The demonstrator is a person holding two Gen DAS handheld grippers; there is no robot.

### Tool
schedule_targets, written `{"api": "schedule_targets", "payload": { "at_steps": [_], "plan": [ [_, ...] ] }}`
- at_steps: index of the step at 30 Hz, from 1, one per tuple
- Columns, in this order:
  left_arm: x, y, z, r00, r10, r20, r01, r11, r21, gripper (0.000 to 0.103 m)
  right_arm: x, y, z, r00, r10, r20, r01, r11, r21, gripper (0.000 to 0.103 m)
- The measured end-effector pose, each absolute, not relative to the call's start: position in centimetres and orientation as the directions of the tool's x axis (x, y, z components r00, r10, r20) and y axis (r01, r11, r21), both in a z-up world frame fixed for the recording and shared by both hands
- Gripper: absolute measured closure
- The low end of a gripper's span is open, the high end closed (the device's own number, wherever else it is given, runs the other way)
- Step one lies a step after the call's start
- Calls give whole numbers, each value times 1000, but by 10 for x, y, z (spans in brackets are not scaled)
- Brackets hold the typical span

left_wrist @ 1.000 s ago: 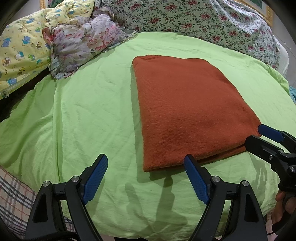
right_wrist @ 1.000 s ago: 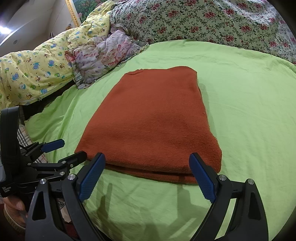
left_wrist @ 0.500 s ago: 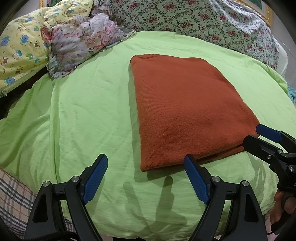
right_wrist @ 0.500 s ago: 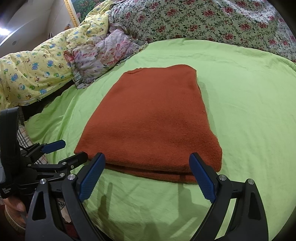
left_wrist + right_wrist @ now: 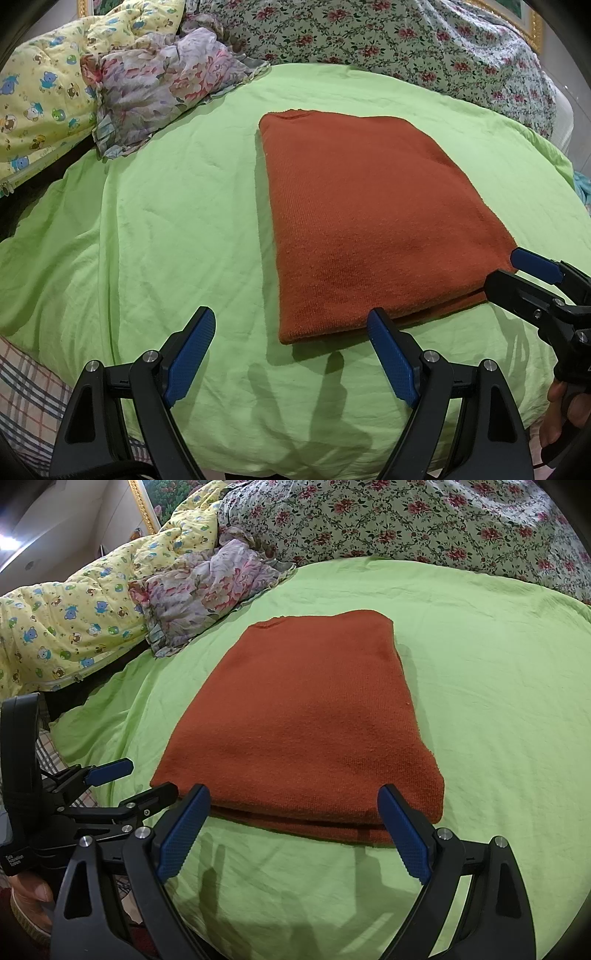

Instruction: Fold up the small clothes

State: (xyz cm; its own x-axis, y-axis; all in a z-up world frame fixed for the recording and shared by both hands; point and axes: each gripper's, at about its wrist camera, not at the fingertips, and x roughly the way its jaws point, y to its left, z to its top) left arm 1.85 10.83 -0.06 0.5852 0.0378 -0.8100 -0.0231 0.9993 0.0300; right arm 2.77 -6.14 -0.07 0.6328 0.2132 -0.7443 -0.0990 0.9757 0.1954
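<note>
A rust-orange knit garment [image 5: 369, 225] lies folded flat in layers on the green bedsheet [image 5: 147, 221]; it also shows in the right wrist view [image 5: 306, 723]. My left gripper [image 5: 290, 328] is open and empty, just short of the garment's near left corner. My right gripper [image 5: 293, 805] is open and empty, its fingers at the garment's near edge without gripping it. The right gripper [image 5: 517, 269] shows at the garment's near right corner in the left wrist view. The left gripper [image 5: 144, 779] shows at the left in the right wrist view.
A crumpled floral cloth [image 5: 166, 88] and a yellow cartoon-print quilt [image 5: 40, 96] lie at the far left. A floral bedspread [image 5: 406, 48] runs along the back. A plaid fabric [image 5: 26, 398] hangs at the bed's near left edge.
Both views shifted only slightly; the garment lies as before and both grippers stay open near its front edge.
</note>
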Motion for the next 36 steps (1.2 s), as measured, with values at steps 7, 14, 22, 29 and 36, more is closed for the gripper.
{"api": "schedule_targets", "payload": {
  "at_steps": [7,14,22,29,36],
  "plan": [
    [19,108,0,586,39,-810,-23,999,31,18,28,-61,0,631,216,-745,-98,975,200,11],
    [19,108,2,592,42,-805,-25,999,34,18,28,-60,0,631,215,-745,-96,975,200,11],
    [20,108,2,590,39,-807,-23,999,32,18,29,-61,2,635,218,-741,-97,974,203,11],
    [21,107,1,589,44,-807,-23,999,37,18,29,-61,2,634,219,-742,-97,974,204,11],
    [22,108,1,589,41,-807,-21,999,36,18,31,-61,3,633,221,-742,-97,973,208,11]
  ]
}}
